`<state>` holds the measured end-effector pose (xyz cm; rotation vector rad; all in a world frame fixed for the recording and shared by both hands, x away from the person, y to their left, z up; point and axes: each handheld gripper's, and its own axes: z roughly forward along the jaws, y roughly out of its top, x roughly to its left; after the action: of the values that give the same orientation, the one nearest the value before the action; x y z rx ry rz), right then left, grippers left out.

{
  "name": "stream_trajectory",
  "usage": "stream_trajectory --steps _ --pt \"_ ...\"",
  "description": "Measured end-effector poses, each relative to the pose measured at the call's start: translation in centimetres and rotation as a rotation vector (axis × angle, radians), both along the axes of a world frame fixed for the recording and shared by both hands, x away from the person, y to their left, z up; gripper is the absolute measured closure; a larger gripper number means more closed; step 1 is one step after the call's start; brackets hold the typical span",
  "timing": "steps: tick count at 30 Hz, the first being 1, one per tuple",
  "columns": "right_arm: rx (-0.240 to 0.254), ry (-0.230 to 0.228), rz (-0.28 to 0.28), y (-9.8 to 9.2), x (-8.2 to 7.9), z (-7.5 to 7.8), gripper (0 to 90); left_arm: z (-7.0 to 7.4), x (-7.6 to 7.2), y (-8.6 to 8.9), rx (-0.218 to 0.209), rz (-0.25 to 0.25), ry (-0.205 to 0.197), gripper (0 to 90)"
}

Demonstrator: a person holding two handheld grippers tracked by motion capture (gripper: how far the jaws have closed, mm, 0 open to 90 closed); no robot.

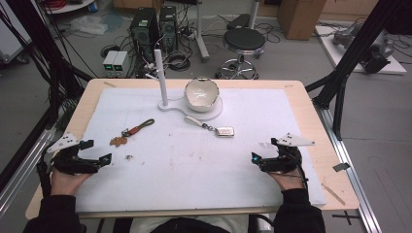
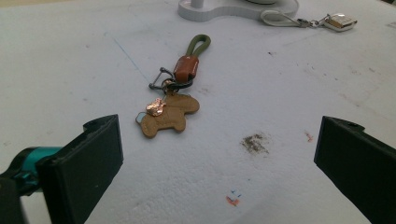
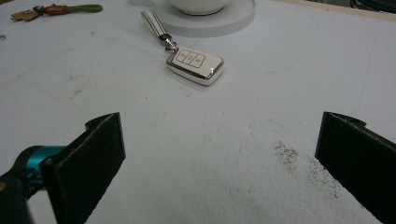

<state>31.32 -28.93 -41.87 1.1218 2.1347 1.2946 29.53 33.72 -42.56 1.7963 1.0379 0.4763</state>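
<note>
A keychain (image 1: 131, 132) with a green loop, a brown leather band and a tan dog-shaped tag lies on the left of the white mat. In the left gripper view the keychain (image 2: 170, 109) lies just ahead of the jaws. My left gripper (image 1: 97, 151) (image 2: 219, 158) rests near the mat's left edge, open and holding nothing. A white car key fob (image 1: 224, 131) (image 3: 195, 64) on a white strap lies right of centre. My right gripper (image 1: 265, 149) (image 3: 219, 158) stands open and holds nothing, a short way from the fob, on the person's side.
A white bowl (image 1: 201, 93) sits on a white stand (image 1: 214, 110) with a tall upright post (image 1: 160, 73) at the back middle. The white mat (image 1: 194, 165) covers most of the wooden table (image 1: 311, 111). Black frame bars (image 1: 340, 92) rise at both sides.
</note>
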Motion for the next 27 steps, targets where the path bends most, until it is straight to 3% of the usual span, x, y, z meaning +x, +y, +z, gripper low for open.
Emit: stream_trajectory --steps 17,27 --pt "-0.014 0.014 -0.002 0.1 0.0 -0.1 0.6 0.0 0.1 -0.2 0.007 -0.009 0.013 1.7" --pt "-0.002 0.017 -0.029 -0.2 0.2 -0.1 0.6 1.1 0.8 -0.8 0.026 -0.031 0.046 1.7"
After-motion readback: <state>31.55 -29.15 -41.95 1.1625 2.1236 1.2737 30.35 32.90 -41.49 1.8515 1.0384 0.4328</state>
